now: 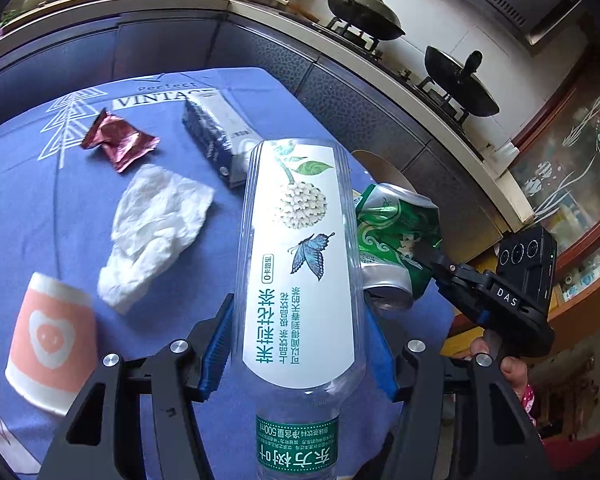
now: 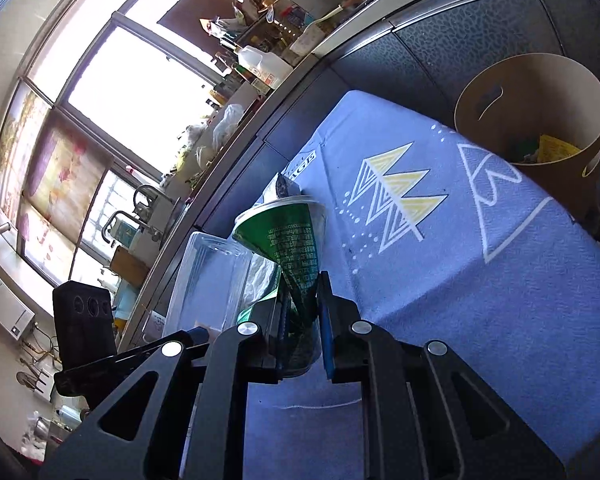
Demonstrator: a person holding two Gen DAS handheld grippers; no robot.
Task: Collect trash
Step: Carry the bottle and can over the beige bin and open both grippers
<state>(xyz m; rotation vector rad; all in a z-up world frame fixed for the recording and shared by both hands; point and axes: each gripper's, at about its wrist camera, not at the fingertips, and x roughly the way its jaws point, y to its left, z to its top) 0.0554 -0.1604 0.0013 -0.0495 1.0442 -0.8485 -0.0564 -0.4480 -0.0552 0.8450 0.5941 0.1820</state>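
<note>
Clear plastic bottle (image 1: 300, 264) clamped between blue pads (image 1: 216, 344) of left gripper (image 1: 300, 344), label up, green neck band toward camera, base pointing away; held above blue tablecloth (image 1: 28, 184). Jaws spread about bottle-wide, both pads pressed on its sides. Same bottle (image 2: 208, 280) seen as clear body at left in right wrist view.

Crushed green can (image 1: 396, 236) just right of bottle, nipped by right gripper (image 1: 422, 252) at its flattened edge. Right wrist view: can (image 2: 292, 240) pinched between nearly closed fingers of right gripper (image 2: 304, 320), narrow gap filled by squashed metal, open rim tilted up and away.

Still on cloth: crumpled white tissue (image 1: 156, 228) left of bottle, maroon foil wrapper (image 1: 118, 140) beyond it, blue-white carton (image 1: 216, 136) lying on its side near far edge, pink-and-white paper cup (image 1: 48, 344) tipped over at near left.

Round tan bin (image 2: 536, 120) past far corner of tablecloth (image 2: 460, 260), handle cutouts in wall, yellow scrap and other bits inside.

Behind: dark cabinet fronts (image 1: 160, 48), counter with two black woks (image 1: 364, 12) on burners.
</note>
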